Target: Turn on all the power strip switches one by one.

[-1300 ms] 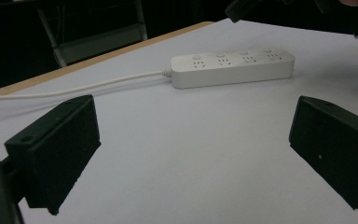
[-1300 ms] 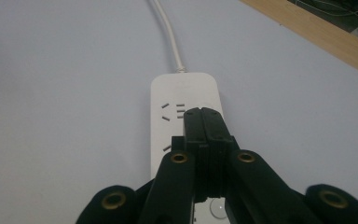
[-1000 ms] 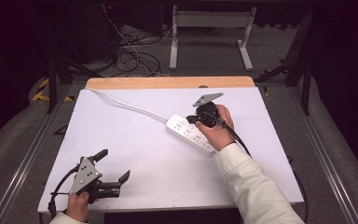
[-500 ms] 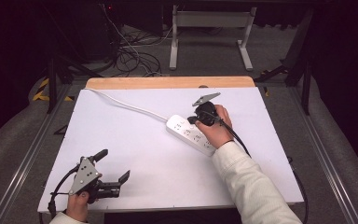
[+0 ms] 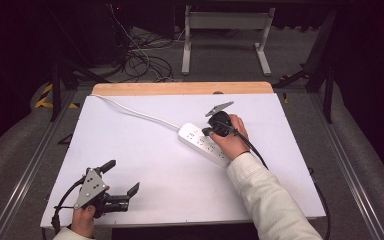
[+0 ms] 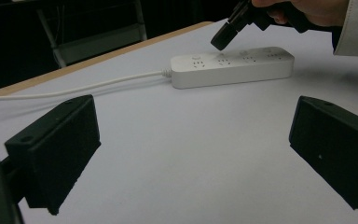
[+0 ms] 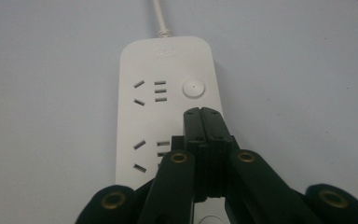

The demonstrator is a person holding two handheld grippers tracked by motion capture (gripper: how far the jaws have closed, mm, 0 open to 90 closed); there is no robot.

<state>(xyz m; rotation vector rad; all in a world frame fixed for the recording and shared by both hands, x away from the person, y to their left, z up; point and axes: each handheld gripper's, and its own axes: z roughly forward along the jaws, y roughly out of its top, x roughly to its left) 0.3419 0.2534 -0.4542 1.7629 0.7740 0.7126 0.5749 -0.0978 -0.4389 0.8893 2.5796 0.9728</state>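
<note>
A white power strip (image 5: 198,141) lies slantwise at the middle of the white table (image 5: 145,160), its cord (image 5: 135,114) running off to the far left corner. My right gripper (image 5: 206,132) is shut with nothing between its jaws. Its closed tips (image 7: 201,112) hover just above the strip (image 7: 168,84), right below the round white button (image 7: 193,87). From the left gripper view the same black tips (image 6: 219,42) point down at the strip's (image 6: 233,66) top face. My left gripper (image 5: 123,176) rests open at the front left of the table, jaws wide apart (image 6: 191,140).
A wooden strip (image 5: 182,88) edges the table's far side. Metal rails run along both sides. Behind the table are floor cables (image 5: 145,65) and a grey stand (image 5: 225,30). A black cable (image 5: 260,155) trails from the right gripper along the white sleeve (image 5: 270,200).
The right gripper has edged slightly left over the power strip, still shut. The left gripper has not moved.
</note>
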